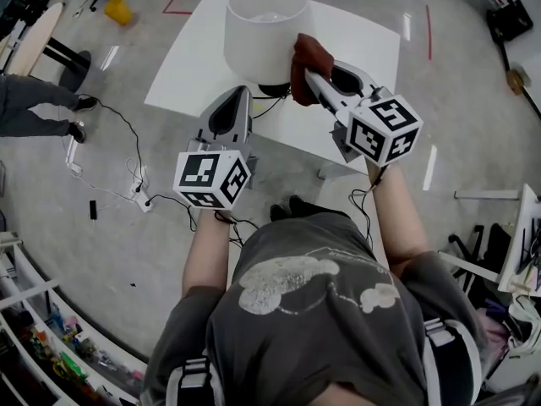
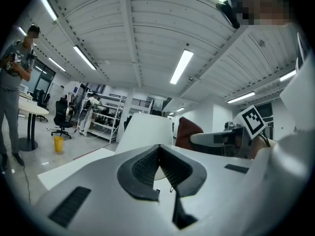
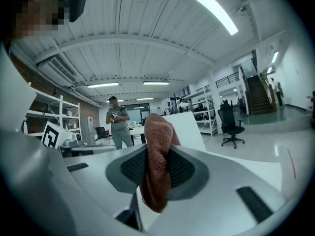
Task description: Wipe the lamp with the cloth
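Cloth (image 3: 156,166), soft and limp, sits clamped in my right tongs (image 3: 156,149) at the lamp (image 1: 264,28), likely light and tippy; left tongs (image 2: 158,151) together, empty.

No legible text or numbers anywhere

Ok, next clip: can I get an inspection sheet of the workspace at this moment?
Surface: white table, holding only the lamp.
Job's things: lamp upright, with a white shade; reddish cloth at the shade's right side.
Clutter: nothing seen on the table.
Grippers: right gripper fingers shut on the cloth; left gripper shut and empty, near the lamp's base.
Cables: black cord running from the lamp's base; floor cables left of the table.
Surroundings: standing person, yellow object, shelves.
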The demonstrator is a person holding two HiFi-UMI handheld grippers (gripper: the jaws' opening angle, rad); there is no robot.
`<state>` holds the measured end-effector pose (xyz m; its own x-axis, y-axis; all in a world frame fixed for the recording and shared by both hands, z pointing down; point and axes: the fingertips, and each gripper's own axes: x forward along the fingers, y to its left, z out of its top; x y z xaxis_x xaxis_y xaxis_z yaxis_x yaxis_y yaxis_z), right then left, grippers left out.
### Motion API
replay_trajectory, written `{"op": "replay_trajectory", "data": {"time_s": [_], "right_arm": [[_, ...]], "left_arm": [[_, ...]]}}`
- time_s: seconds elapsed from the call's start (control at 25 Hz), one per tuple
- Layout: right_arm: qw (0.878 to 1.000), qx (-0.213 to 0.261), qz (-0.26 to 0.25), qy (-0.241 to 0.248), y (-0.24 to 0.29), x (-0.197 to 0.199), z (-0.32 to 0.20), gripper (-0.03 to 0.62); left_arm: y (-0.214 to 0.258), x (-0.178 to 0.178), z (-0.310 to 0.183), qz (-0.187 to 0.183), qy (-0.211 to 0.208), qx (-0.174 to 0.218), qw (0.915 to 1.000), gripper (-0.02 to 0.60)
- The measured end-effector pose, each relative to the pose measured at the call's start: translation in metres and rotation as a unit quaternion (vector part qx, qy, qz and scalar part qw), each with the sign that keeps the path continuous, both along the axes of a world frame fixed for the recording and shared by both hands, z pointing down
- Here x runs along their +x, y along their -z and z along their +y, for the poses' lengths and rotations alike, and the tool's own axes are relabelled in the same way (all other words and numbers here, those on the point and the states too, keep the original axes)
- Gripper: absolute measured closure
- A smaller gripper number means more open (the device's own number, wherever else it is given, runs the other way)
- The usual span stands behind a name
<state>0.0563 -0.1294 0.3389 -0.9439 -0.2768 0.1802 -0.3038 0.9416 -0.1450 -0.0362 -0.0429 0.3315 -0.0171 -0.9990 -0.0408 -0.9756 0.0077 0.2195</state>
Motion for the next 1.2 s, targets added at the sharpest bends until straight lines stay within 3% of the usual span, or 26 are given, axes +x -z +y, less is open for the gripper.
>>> {"op": "replay_trajectory", "data": {"time_s": [0.28, 0.72, 0.92, 1.2], "right_arm": [[0.999, 0.021, -0.037, 0.029, 0.043, -0.025, -0.013, 0.502], [0.995, -0.025, -0.019, 0.098, 0.0, -0.05, 0.009, 0.502], [0.995, -0.055, 0.002, 0.089, -0.038, -0.062, 0.022, 0.502], [0.997, -0.075, 0.015, 0.032, -0.068, -0.062, 0.027, 0.502]], "left_arm": [[0.018, 0.003, -0.003, -0.019, 0.021, 0.006, 0.9996, 0.574], [0.018, -0.004, -0.006, -0.025, 0.063, -0.021, 0.9975, 0.574], [0.003, -0.018, -0.007, -0.021, 0.045, -0.033, 0.9982, 0.574], [-0.01, -0.031, -0.02, -0.01, -0.021, -0.033, 0.9992, 0.574]]}}
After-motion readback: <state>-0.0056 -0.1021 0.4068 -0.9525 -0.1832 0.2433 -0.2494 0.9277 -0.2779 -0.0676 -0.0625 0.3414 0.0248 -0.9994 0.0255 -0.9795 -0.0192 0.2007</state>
